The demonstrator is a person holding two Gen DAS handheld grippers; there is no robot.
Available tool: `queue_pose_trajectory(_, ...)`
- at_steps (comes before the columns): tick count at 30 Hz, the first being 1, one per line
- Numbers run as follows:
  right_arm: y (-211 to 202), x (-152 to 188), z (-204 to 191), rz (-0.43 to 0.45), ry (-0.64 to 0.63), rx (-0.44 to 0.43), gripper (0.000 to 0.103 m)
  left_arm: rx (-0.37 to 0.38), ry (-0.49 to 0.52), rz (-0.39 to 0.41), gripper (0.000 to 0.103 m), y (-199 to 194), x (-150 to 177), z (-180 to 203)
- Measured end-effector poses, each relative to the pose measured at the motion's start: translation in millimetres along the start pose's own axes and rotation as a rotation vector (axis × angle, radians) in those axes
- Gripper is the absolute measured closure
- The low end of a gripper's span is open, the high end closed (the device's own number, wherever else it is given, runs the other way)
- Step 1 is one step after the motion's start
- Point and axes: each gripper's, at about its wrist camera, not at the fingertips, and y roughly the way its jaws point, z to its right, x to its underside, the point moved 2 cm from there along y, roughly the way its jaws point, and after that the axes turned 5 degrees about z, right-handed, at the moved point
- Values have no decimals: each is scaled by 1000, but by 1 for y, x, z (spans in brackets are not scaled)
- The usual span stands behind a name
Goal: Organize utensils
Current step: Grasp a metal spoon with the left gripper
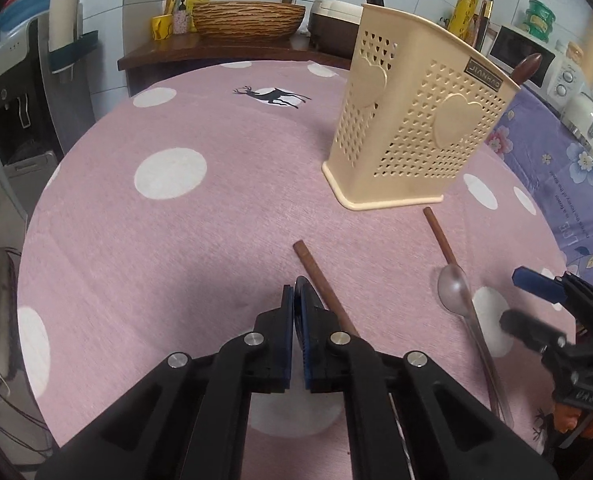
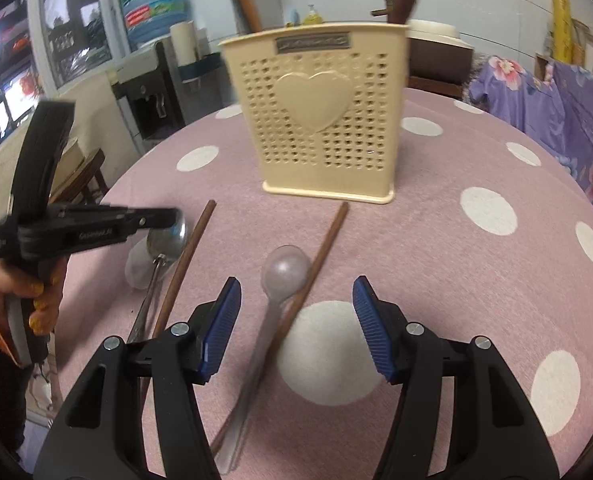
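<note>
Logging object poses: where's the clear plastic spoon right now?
Right wrist view: the clear plastic spoon lies on the pink polka-dot tablecloth, beside a brown wooden chopstick, before the cream perforated utensil holder.

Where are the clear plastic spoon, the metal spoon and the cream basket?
clear plastic spoon (image 2: 286,268), right wrist view, on its bowl.
metal spoon (image 2: 167,238), right wrist view, on its bowl.
cream basket (image 1: 420,120), left wrist view, on its perforated wall.

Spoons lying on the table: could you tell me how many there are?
2. A clear plastic spoon lies ahead of the right gripper, across a chopstick. A metal spoon lies left, under the left gripper. The holder may hide more.
</note>
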Motion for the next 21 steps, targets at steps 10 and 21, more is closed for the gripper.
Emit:
queue_pose_trajectory(10, 16, -12, -7, -37, 30, -5, 45, 70, -57, -20, 99, -10, 7, -25)
queue_pose_trajectory(21, 15, -20, -24, -22, 13, -26, 46, -122, -144, 57, 52, -34, 15, -10)
